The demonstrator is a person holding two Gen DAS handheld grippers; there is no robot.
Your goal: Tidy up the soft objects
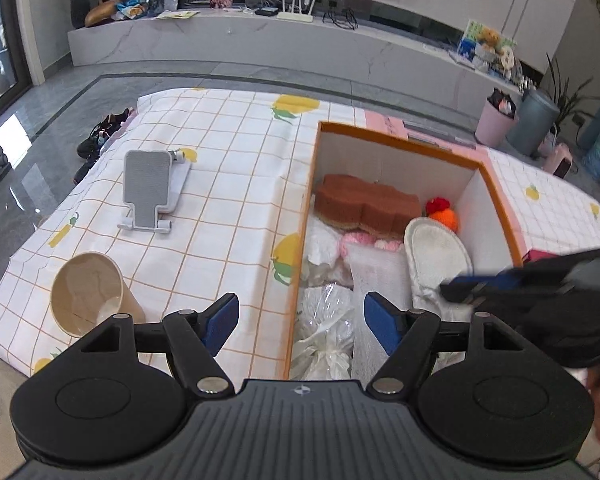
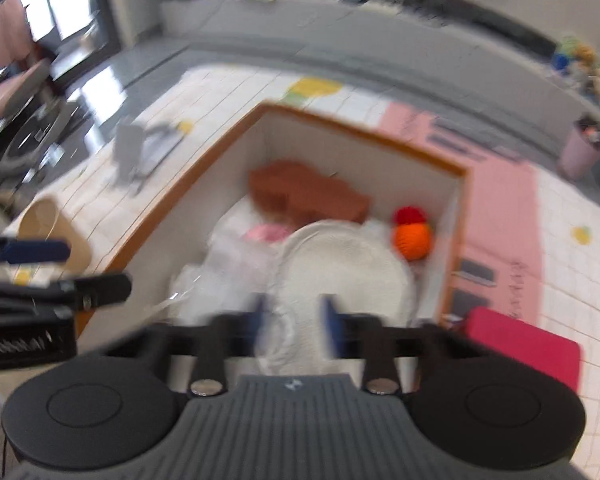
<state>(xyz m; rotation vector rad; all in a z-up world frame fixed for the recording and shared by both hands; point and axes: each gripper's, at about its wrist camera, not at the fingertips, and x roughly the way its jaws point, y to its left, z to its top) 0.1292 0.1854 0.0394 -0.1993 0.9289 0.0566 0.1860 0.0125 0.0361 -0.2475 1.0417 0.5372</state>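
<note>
The right gripper [image 2: 294, 320] is drawn nearly together, and white fabric shows between its blue pads, so it looks clamped on the near rim of the white slipper [image 2: 340, 272]. That view is smeared, so the pinch is my reading. The left gripper [image 1: 300, 320] hangs beside it with its jaws wide apart and nothing in them, straddling the near left wall of the orange-edged box [image 1: 396, 142].

The slipper lies in the box just ahead of the right gripper, toe pointing away, its fleecy lining up and its sole sagging. Beyond its toe sits an orange and red knitted ball [image 1: 444, 216]. Ahead and to the left lies a brown sponge [image 1: 364, 200], and a crinkled plastic bag [image 1: 324, 320] lies under the left gripper.

My worry is the hold. A pinch on floppy fabric could slip, or the slipper could fold and drag the ball or bag along. The open left jaws could also knock the box wall.
</note>
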